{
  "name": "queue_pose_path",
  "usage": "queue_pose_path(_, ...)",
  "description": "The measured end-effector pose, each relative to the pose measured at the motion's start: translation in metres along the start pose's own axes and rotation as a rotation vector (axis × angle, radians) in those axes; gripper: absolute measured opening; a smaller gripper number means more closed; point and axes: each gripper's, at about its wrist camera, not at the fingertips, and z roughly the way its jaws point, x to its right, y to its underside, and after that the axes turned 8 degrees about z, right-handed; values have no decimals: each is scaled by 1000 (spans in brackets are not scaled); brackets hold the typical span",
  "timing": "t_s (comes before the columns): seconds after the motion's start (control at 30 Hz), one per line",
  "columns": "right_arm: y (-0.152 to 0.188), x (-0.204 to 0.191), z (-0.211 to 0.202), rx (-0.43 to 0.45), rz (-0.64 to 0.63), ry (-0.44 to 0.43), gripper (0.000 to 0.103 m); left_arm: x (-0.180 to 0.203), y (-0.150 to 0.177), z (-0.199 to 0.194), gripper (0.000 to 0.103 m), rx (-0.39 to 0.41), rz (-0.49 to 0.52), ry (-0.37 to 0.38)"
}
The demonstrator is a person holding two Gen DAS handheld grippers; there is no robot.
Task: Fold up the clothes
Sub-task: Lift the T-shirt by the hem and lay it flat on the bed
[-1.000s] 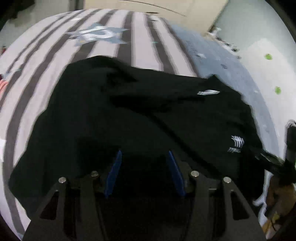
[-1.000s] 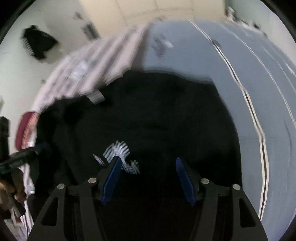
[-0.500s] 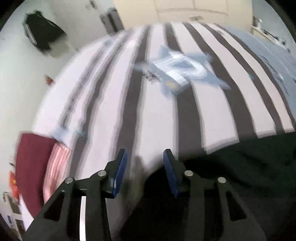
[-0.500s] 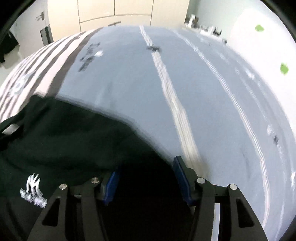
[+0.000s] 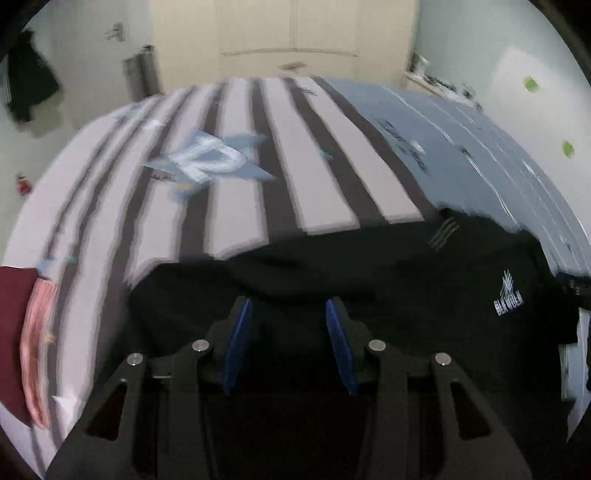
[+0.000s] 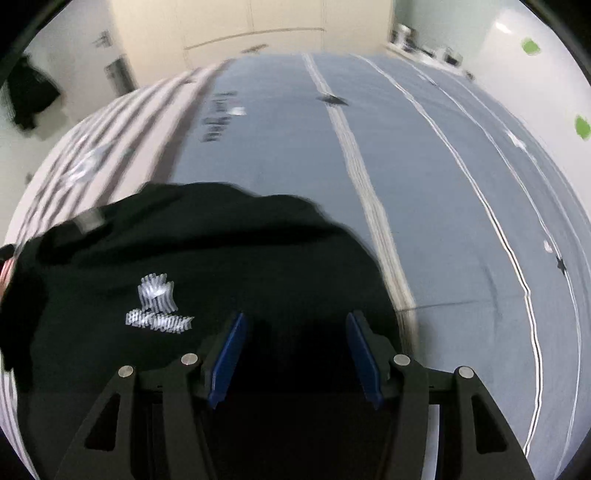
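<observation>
- You are working over a wide bed (image 5: 236,206) covered by a grey-and-white striped sheet on its left part and plain grey-blue fabric (image 6: 424,184) with thin white lines on its right; cream cupboard doors (image 5: 288,33) stand past its far edge.
- The black soft cotton T-shirt with a small white chest logo (image 5: 388,288) lies rumpled along the near edge of the bed, straddling the line where stripes meet blue.
- Expect it to be light, limp and quick to sag and crease; I'd pinch it at a hem corner or shoulder seam, one point per side, rather than mid-panel.
- Your left gripper (image 5: 288,332) hangs tilted steeply down over the shirt's left portion, blue pads parted, no cloth visibly pinched.
- Your right gripper (image 6: 295,347) tilts down likewise over the shirt's right edge, jaws apart and empty.
- A dark red and pink folded stack (image 5: 26,339) sits at the left edge.
</observation>
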Motion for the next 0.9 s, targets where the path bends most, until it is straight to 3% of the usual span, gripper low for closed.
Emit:
queue_pose_path(0.07, 1, -20, 0, 10, -38, -58, 54, 16, -1, 25, 39, -36, 45, 10)
queue_pose_path(0.17, -8, -44, 15, 11, -87, -123, 54, 25, -21, 56, 39, -57, 28, -31)
queue_pose_path(0.3, -38, -60, 62, -39, -94, -120, 54, -4, -64, 82, 39, -60, -46, -129)
queue_pose_path(0.43, -59, -55, 88, -32, -63, -43, 52, -37, -98, 90, 39, -50, -79, -263)
queue_pose_path(0.5, -71, -44, 92, -7, -4, -15, 52, -53, -103, 81, 39, -41, -137, -263)
queue_pose_path(0.7, -77, -29, 62, 45, 57, -56, 52, -44, -63, 22, 39, -5, -111, -177)
queue_pose_path(0.9, -44, 8, 11, 117, 32, 11, 54, -48, 34, -58, 42, -29, -181, -244)
